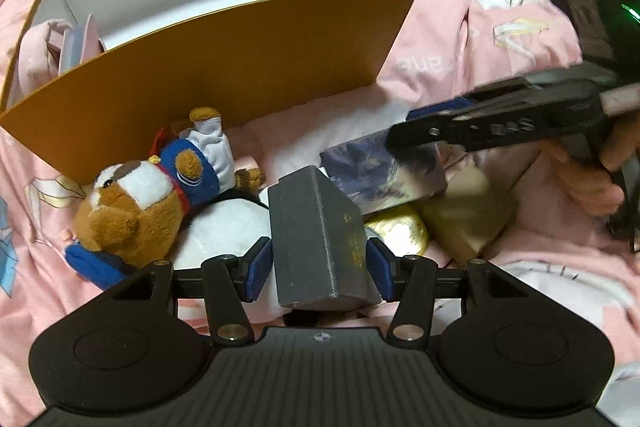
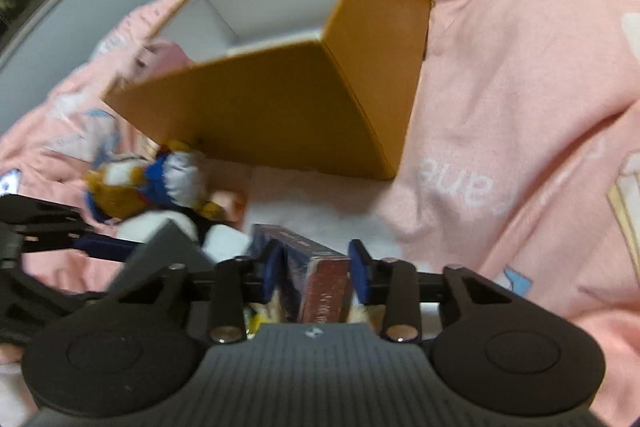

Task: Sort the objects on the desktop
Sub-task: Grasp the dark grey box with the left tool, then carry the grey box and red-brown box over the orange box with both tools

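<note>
My left gripper (image 1: 320,263) is shut on a dark grey box (image 1: 316,239) with gold print, held just above the pile. My right gripper (image 2: 316,269) is shut on a dark blue printed box (image 2: 316,275) with a red end; it also shows in the left wrist view (image 1: 384,175) under the right gripper's fingers (image 1: 460,135). A brown and white plush dog (image 1: 144,203) in blue clothes lies left of the grey box, in front of the orange cardboard box (image 1: 240,67). The orange box (image 2: 280,115) is open, white inside.
Everything lies on a pink printed bedsheet (image 1: 460,39). A white plush (image 1: 228,231) lies under the grey box. A gold foil item (image 1: 400,235) and a pale gold box (image 1: 468,219) lie to the right. Pink items (image 1: 72,43) sit in the orange box's left end.
</note>
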A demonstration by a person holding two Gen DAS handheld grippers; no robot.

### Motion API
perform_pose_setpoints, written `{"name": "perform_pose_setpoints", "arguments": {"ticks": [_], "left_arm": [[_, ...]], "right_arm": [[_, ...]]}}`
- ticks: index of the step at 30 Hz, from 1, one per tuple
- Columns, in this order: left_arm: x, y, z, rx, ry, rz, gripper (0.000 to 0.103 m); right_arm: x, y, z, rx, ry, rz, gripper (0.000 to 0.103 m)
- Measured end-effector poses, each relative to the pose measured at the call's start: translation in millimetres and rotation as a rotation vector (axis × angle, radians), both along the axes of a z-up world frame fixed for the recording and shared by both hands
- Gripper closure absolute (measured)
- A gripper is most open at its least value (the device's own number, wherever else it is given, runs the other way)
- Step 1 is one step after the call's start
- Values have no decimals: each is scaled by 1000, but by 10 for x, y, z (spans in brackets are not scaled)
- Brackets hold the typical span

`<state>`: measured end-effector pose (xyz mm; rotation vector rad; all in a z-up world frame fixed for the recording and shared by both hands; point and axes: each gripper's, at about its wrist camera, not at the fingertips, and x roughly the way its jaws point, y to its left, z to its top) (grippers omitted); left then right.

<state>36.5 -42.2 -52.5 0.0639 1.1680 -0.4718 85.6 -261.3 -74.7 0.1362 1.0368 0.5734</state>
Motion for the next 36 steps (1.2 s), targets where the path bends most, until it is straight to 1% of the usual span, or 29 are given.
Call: {"name": "perform_pose_setpoints", "arguments": {"ticks": [1,3,5,7,9,10,11,14,16,20,24,27,30,36], "left_arm": [[13,14,-10,-18,10,5,46],[42,57,-35,-59,46,18,51],[80,85,-81,-85,87,36,53],[96,77,-112,-75,102,53,55],[103,59,-122,-74,101,64,57],[106,52,-124,-73,100,68,59],[93,51,-125,-71,98,72,59],[65,57,-104,-64,80,80,62],[44,69,-73,-67,64,90,62],[-5,91,51,-76,15,102,63],[-34,109,224,-67,-36,124,63],[-61,155,435,-68,-107,133,63],[-61,250,659,-79,-171,155,63],[63,448,1137,-99,-319,188,63]], "right_arm": [[-33,-34,37,34,10,-3,68],[-100,-101,52,123,64,-16,69],[-127,-81,-6,167,117,-39,70],[-168,1,-80,140,135,-51,70],[-232,121,-144,79,128,-54,72],[-242,161,-156,62,122,-58,78],[-260,182,-144,49,113,-67,78],[-303,141,-73,67,94,-114,79],[-348,103,-4,71,72,-144,79],[-414,40,139,91,53,-197,79],[-433,74,304,89,66,-239,79],[-456,147,498,100,24,-226,79],[-451,192,735,149,-16,-207,79],[-313,340,1252,215,-140,-177,79]]}}
